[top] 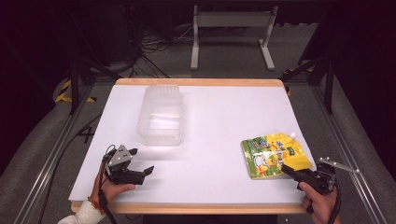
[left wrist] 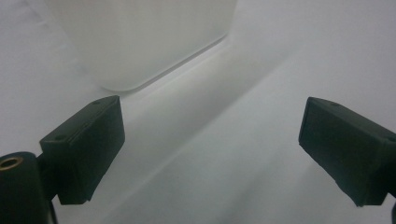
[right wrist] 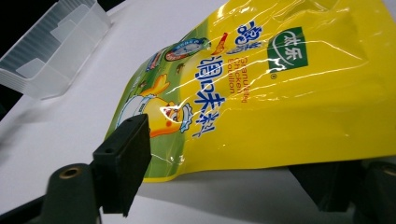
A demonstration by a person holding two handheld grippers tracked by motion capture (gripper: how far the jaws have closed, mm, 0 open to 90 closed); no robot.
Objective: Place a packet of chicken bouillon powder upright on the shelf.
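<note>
While the left hand-held gripper [top: 140, 163] idles spread beside the tub [top: 160, 115], the right hand-held gripper [top: 286, 169], jaws apart, straddles the pouch's [top: 274, 154] near corner; pouch lies flat ahead on the counter [top: 219, 121].

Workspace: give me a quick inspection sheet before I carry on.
Surface: white table with wood edging, flat.
Job's things: clear bin left of centre, looks empty; yellow pouch near right edge, one corner raised.
Clutter: nothing seen.
Grippers: left gripper open, near the bin, holding nothing; right gripper at the pouch's near corner, one jaw under it, not closed.
Cables: one trails from each gripper; loose cables on the floor beyond.
Surroundings: grey stand, dark frame legs.
</note>
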